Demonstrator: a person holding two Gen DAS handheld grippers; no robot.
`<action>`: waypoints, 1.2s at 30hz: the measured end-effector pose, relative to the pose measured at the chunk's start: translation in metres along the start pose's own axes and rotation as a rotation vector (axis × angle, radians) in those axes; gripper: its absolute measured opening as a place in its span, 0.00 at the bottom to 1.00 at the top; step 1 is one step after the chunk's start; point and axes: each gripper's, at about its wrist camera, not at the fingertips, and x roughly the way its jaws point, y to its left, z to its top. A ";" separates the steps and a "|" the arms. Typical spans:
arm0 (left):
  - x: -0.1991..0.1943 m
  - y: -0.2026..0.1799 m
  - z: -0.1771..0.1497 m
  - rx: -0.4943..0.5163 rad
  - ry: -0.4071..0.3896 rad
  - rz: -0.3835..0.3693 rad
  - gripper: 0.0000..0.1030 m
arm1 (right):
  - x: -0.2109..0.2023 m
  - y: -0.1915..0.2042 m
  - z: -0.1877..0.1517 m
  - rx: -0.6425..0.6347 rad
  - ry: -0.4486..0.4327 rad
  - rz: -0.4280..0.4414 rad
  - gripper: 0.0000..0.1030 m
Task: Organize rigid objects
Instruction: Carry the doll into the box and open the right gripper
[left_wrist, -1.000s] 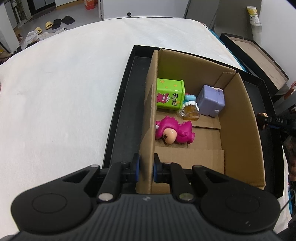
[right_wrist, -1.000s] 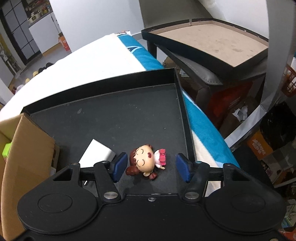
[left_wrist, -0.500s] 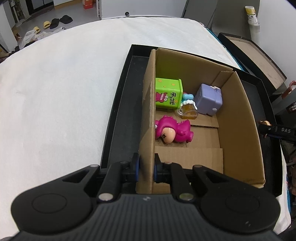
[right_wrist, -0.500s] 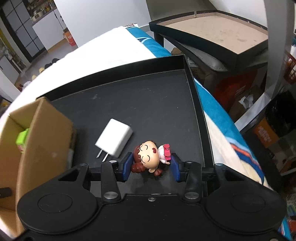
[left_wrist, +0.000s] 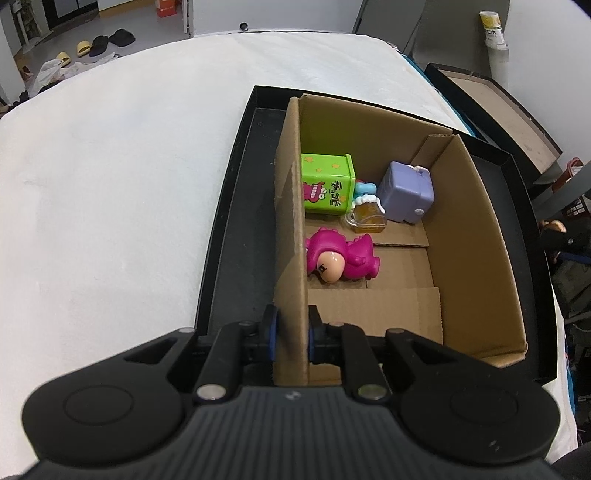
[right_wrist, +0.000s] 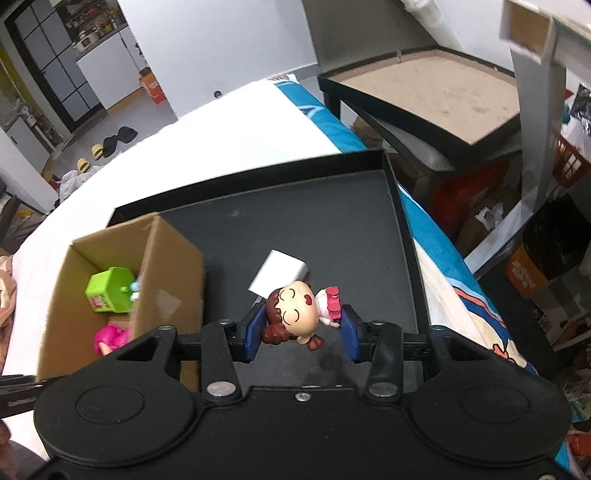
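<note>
My left gripper (left_wrist: 290, 332) is shut on the near left wall of an open cardboard box (left_wrist: 291, 236). Inside the box lie a green carton toy (left_wrist: 327, 188), a purple cube toy (left_wrist: 406, 192), a small amber bottle (left_wrist: 367, 219) and a pink dinosaur figure (left_wrist: 341, 258). My right gripper (right_wrist: 301, 328) is shut on a girl doll (right_wrist: 299, 314) with brown pigtails and holds it above the black tray (right_wrist: 332, 221), right of the box (right_wrist: 170, 266). A white charger block (right_wrist: 279, 271) lies on the tray under the doll.
The black tray (left_wrist: 236, 221) sits on a white bed cover (left_wrist: 110, 184). A second black tray with a brown floor (right_wrist: 436, 88) stands on a stand at the far right. Storage clutter fills the floor to the right of the bed.
My right gripper closed on the girl doll and lifted it off the tray, so the box and charger now show below. My left gripper kept its hold on the box wall.
</note>
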 end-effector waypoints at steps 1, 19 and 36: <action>0.000 0.000 0.000 0.002 -0.002 -0.003 0.15 | -0.003 0.004 0.002 -0.010 -0.004 -0.002 0.41; -0.003 0.015 -0.001 -0.039 -0.015 -0.065 0.16 | -0.039 0.075 0.022 -0.104 -0.034 -0.006 0.41; -0.004 0.013 -0.003 -0.053 -0.030 -0.059 0.16 | -0.009 0.154 0.023 -0.210 0.045 0.060 0.41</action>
